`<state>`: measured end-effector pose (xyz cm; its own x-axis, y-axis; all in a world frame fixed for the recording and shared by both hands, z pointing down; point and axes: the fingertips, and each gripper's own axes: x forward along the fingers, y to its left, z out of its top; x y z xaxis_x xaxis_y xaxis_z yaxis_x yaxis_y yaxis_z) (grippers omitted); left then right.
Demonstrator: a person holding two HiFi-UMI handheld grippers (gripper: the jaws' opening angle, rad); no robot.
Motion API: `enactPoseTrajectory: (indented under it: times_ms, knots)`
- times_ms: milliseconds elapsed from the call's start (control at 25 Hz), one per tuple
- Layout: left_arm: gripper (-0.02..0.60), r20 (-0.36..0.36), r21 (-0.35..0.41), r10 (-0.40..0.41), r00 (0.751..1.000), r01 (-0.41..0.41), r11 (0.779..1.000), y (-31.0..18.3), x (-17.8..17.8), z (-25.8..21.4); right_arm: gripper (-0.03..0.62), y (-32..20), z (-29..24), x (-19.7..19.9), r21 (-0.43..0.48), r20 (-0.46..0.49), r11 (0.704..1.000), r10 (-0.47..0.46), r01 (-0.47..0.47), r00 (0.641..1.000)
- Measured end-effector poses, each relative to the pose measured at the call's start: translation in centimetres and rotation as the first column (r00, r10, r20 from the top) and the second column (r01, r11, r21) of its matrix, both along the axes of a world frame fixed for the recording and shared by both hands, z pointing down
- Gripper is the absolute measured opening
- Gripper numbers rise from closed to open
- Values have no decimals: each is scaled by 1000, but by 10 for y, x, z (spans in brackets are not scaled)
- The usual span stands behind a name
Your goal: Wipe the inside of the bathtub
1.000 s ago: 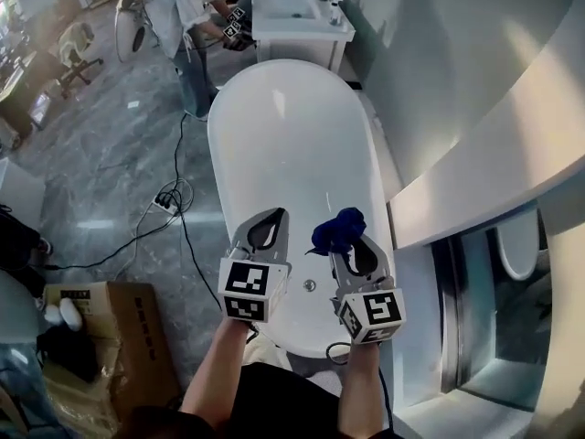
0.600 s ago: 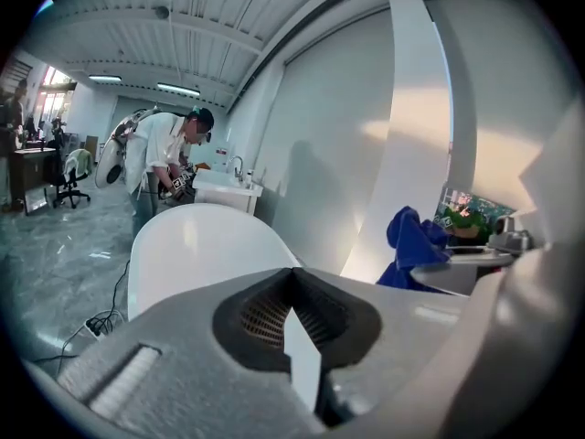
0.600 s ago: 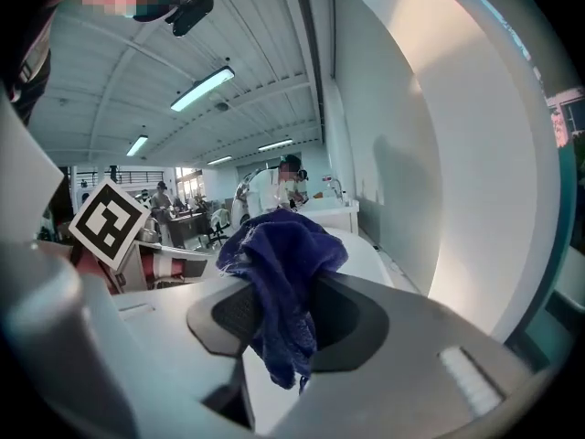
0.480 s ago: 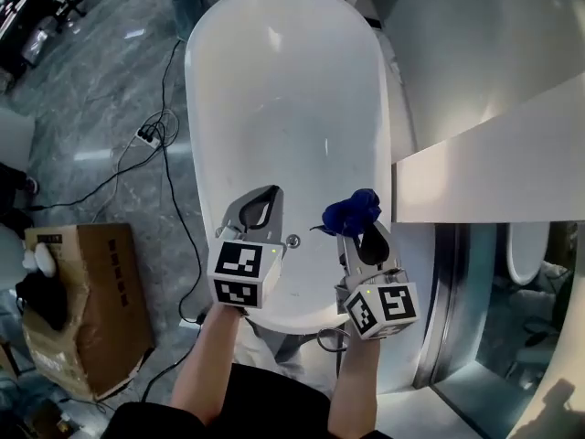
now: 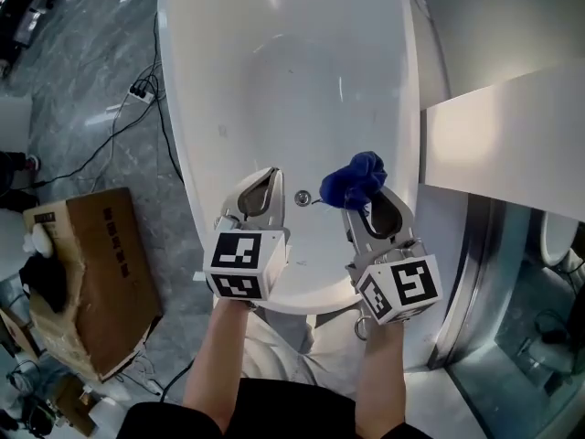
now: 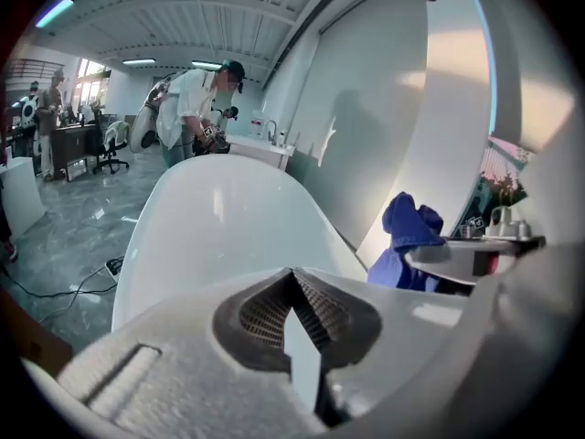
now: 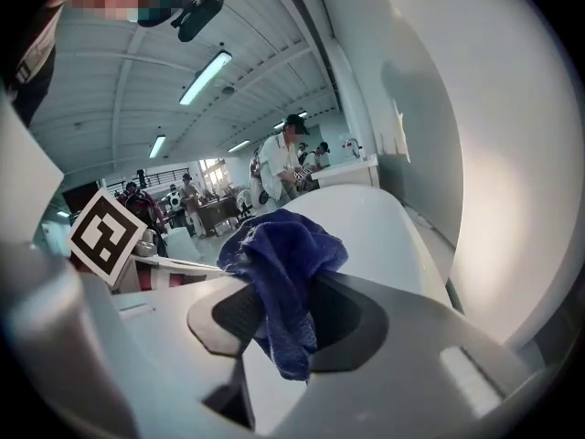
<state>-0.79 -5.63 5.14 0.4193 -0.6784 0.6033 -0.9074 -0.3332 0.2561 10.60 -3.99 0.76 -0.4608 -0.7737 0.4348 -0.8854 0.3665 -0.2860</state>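
Directly below, the tub (image 5: pixel 274 71) runs near to far, its enamel hard and slick. Over its near end, just right of the drain (image 5: pixel 303 198), the cloth (image 5: pixel 355 179) bunches up: soft, light, limp, best pinched on a thick fold. The right gripper (image 5: pixel 359 210) is clamped on its lower fold; the cloth probably isn't touching enamel. The left gripper (image 5: pixel 267 179), jaws pressed together on nothing, hovers left of the drain. A box (image 5: pixel 91 263) sits left, on the floor.

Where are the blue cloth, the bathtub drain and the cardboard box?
blue cloth (image 5: pixel 358 177), head view, on the middle of its bunched part.
bathtub drain (image 5: pixel 303 198), head view, on the round metal fitting.
cardboard box (image 5: pixel 96 273), head view, on its top face.
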Motion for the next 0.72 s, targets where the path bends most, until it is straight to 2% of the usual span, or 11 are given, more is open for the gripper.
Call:
enactPoseTrajectory:
  times_ms: [360,520,720]
  knots:
    - [5,45,-81,44,998,-40,996,2,-28,97,140,11,116,-18,-114,-28,993,-32,29,999]
    - [5,65,-147,83,994,-73,986,10,-39,141,140,14,156,-29,-171,-32,985,-42,36,999]
    - [5,73,-190,104,992,-89,978,8,-49,182,140,13,202,-44,-223,-40,972,-90,79,995]
